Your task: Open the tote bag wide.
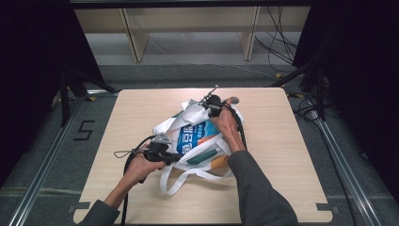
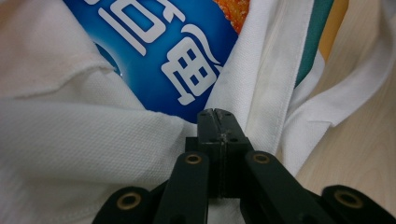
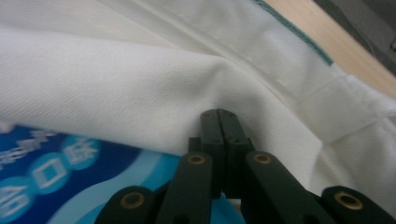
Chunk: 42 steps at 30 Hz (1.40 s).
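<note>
- High view: a white tote bag lies crumpled in the middle of the wooden table, its looped straps trailing toward the person's side.
- Inside the bag's mouth sits a blue packet with white lettering, and beside it something green and orange pokes out.
- Left gripper is at the bag's near-left edge, held low in the person's left hand.
- Left gripper view: the jaws are pressed together, tips right at the white cloth where it meets the blue packet; whether fabric is pinched between them I cannot tell.
- Right gripper is at the bag's far edge, the right hand reaching over the bag.
- Right gripper view: those jaws are also pressed together, tips tucked into a fold of white fabric, blue packet just below; a grip on cloth is not clear.
</note>
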### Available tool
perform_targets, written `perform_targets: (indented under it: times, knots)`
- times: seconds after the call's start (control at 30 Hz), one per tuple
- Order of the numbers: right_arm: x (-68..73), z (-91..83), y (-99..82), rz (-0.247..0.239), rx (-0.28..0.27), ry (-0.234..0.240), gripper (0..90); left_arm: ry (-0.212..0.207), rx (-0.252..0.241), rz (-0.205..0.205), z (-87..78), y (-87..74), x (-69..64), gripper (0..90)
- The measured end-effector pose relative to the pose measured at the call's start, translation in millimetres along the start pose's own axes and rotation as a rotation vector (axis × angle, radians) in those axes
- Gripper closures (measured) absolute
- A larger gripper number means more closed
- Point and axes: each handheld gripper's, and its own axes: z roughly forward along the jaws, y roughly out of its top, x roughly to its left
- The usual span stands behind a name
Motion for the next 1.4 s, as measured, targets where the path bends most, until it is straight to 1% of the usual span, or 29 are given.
perform_targets:
  times: [0.03, 0.07, 0.13, 0.23, 0.33, 0.37, 0.4, 0.43, 0.47, 0.53, 0.6, 0.63, 0.73, 0.77, 0.83, 0.87, 0.9, 0.93, 0.97, 1.0, 1.03, 1.07, 1.13, 1.17, 1.23, 1.3, 1.33, 1.37, 1.4]
  knots:
    - [0.0, 4.6, -0.9, 0.024, 0.017, 0.001, 90.0, -0.004, -0.005, -0.004, 0.4, 0.6, -0.3, 89.4]
    - [0.0, 4.6, -0.9, 0.024, 0.017, 0.001, 90.0, -0.002, 0.003, 0.024, -0.9, 1.8, 0.7, 89.4]
    - [-3.1, 5.2, -0.5, 0.029, 0.019, 0.013, 90.0, 0.000, -0.002, 0.018, -2.7, 3.1, 0.5, 89.3]
    - [-6.5, -21.7, -1.9, 0.042, -0.044, 0.069, 90.0, 0.011, -0.052, 0.004, -11.8, 13.0, 3.4, 87.3]
    - [-10.1, -45.8, -13.4, 0.002, -0.133, 0.121, 90.0, 0.034, -0.104, -0.016, -20.9, 30.1, 9.1, 86.6]
    - [-10.6, -54.1, -19.2, -0.028, -0.138, 0.131, 90.0, 0.044, -0.114, -0.001, -22.1, 37.5, 12.1, 86.6]
    - [-7.6, -61.6, -25.6, -0.011, -0.132, 0.151, 90.0, 0.052, -0.119, 0.004, -22.0, 45.8, 15.1, 86.6]
    - [-7.0, -67.7, -32.9, -0.033, -0.129, 0.183, 90.0, 0.069, -0.109, 0.007, -21.2, 54.4, 18.3, 86.7]
    - [-7.0, -67.7, -32.9, -0.033, -0.129, 0.183, 90.0, 0.069, -0.109, 0.007, -21.2, 54.4, 18.3, 86.8]
    - [-4.9, -75.2, -48.7, -0.082, -0.108, 0.197, 90.0, 0.094, -0.090, 0.008, -16.0, 71.5, 26.8, 86.9]
    - [-4.3, -84.0, -74.5, -0.105, -0.097, 0.223, 90.0, 0.157, -0.060, -0.010, -5.2, 89.5, 42.3, 87.5]
    - [-4.3, -84.0, -74.5, -0.105, -0.097, 0.223, 90.0, 0.157, -0.060, -0.010, -5.2, 89.5, 42.3, 88.0]
    - [-5.5, -96.5, -108.9, -0.093, -0.094, 0.255, 90.0, 0.233, -0.001, -0.033, 8.3, 90.4, 61.0, 89.3]
    - [-6.6, -94.5, -117.5, -0.106, -0.105, 0.265, 90.0, 0.246, 0.004, -0.041, 10.7, 88.3, 66.1, 89.3]
    - [-5.4, -87.8, -133.5, -0.067, -0.098, 0.268, 90.0, 0.273, 0.010, -0.045, 12.1, 86.0, 71.7, 89.5]
    - [-5.5, -82.5, -140.3, -0.056, -0.102, 0.283, 90.0, 0.317, 0.006, -0.087, 12.2, 79.3, 86.2, 89.5]
    - [-5.9, -76.5, -145.9, -0.055, -0.114, 0.282, 90.0, 0.317, 0.006, -0.087, 12.2, 79.3, 86.2, 89.6]
    - [-5.0, -73.6, -149.9, -0.019, -0.119, 0.292, 90.0, 0.323, -0.002, -0.118, 11.2, 74.3, 94.2, 89.6]
    - [-4.3, -72.1, -153.4, -0.012, -0.155, 0.292, 90.0, 0.284, -0.026, -0.171, 13.0, 63.4, 103.2, 89.6]
    - [-2.6, -74.8, -153.8, -0.009, -0.137, 0.276, 90.0, 0.288, -0.036, -0.176, 15.5, 60.0, 101.8, 89.7]
    - [0.4, -73.7, -153.7, -0.010, -0.153, 0.258, 90.0, 0.303, -0.035, -0.156, 14.5, 60.2, 99.5, 89.6]
    - [0.6, -77.0, -152.0, -0.023, -0.126, 0.263, 90.0, 0.306, -0.026, -0.140, 12.9, 61.7, 96.8, 89.7]
    - [2.8, -81.5, -146.9, -0.029, -0.146, 0.206, 90.0, 0.299, -0.017, -0.124, 10.3, 63.0, 93.7, 89.5]
    - [2.8, -81.5, -146.9, -0.029, -0.146, 0.206, 90.0, 0.295, -0.019, -0.108, 6.7, 64.2, 89.9, 89.5]
    - [7.2, -98.1, -138.5, -0.074, -0.207, 0.176, 90.0, 0.261, -0.041, -0.072, -3.4, 68.3, 80.7, 88.4]
    - [13.6, -108.3, -131.3, -0.083, -0.246, 0.215, 90.0, 0.252, -0.050, -0.077, -4.3, 70.1, 78.1, 88.0]
    - [20.8, -109.3, -128.0, -0.068, -0.278, 0.214, 90.0, 0.211, -0.066, -0.090, -3.5, 73.7, 73.7, 88.0]
    - [20.8, -109.3, -128.0, -0.068, -0.278, 0.214, 90.0, 0.211, -0.066, -0.090, -3.5, 73.7, 73.7, 88.0]
    - [29.2, -110.1, -121.0, -0.121, -0.271, 0.247, 90.0, 0.177, -0.056, -0.091, 0.8, 76.0, 69.8, 87.9]
